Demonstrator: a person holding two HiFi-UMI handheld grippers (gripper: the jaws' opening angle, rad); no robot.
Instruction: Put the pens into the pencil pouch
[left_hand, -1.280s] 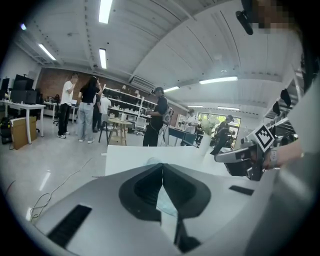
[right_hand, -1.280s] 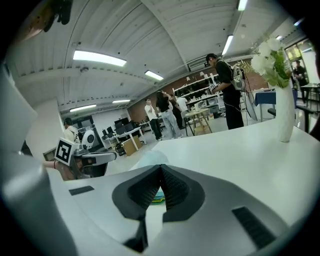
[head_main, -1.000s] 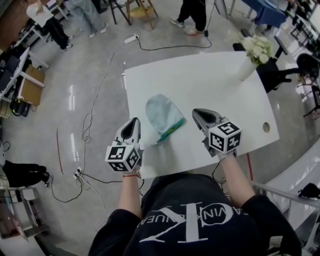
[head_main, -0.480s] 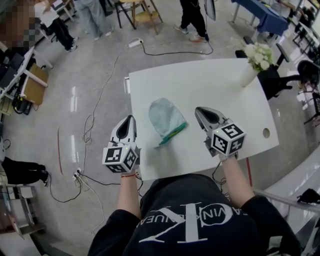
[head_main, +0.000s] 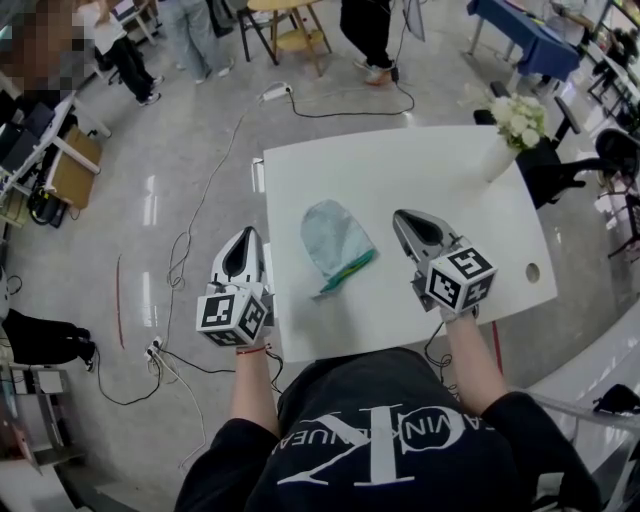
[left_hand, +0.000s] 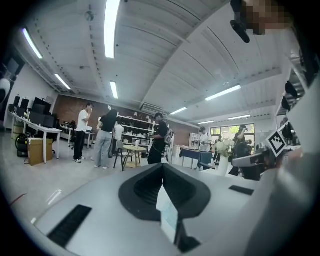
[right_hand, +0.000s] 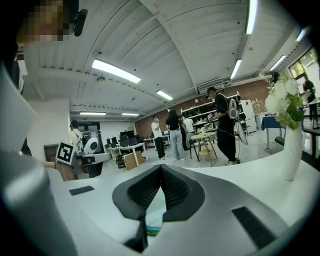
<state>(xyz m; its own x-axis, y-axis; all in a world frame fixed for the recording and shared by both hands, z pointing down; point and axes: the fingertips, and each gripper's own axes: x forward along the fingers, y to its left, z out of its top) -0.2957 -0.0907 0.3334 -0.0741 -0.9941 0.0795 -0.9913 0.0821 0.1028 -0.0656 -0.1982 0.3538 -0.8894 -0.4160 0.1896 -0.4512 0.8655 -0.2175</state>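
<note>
Poking slantwise from the pale teal fabric pouch's (head_main: 333, 232) near mouth, the green pens (head_main: 349, 269) lie between two closed, empty grippers — nearer the right gripper (head_main: 402, 217) than the left gripper (head_main: 247, 234).

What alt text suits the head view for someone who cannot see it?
A person holds shut left tongs and shut right tongs either side of a pale blue pouch on a white table, green pens poking out.

Soft cloth pouch (head_main: 335, 233) on smooth matt table (head_main: 420, 168); glossy floor (head_main: 170, 150).
</note>
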